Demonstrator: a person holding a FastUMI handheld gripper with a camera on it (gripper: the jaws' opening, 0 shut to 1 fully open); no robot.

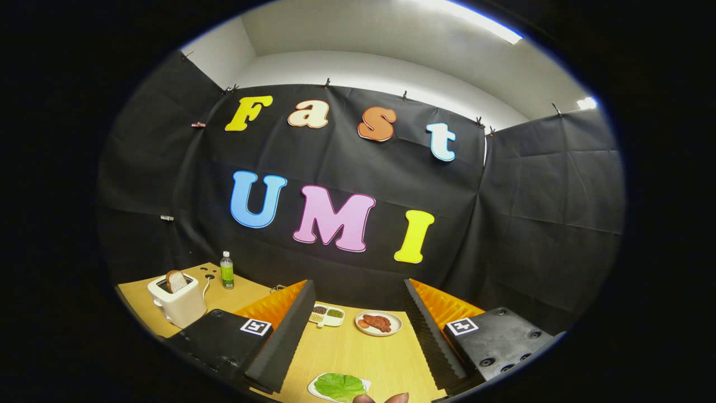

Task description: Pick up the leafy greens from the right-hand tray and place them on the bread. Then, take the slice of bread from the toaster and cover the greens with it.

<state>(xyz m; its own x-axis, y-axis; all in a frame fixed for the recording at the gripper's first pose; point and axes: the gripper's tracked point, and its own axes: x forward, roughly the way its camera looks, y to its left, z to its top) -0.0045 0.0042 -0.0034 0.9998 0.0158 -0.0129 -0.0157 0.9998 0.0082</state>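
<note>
Gripper view: the tool [358, 336] is being held with fingers wide apart above the table [358, 352]. Leafy greens [339, 386] are lying between them on their tray [311, 387]; a lowering is being called for.

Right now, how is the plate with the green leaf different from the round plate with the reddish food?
The leaf plate lies near, between the open gripper fingers; the round plate sits farther ahead, beyond them. The leaf plate carries one flat green leaf; the round plate carries dark reddish-brown pieces. The leaf nearly covers its plate, while the round plate shows plenty of bare rim. Both are pale plates resting flat on the wooden table.
</note>
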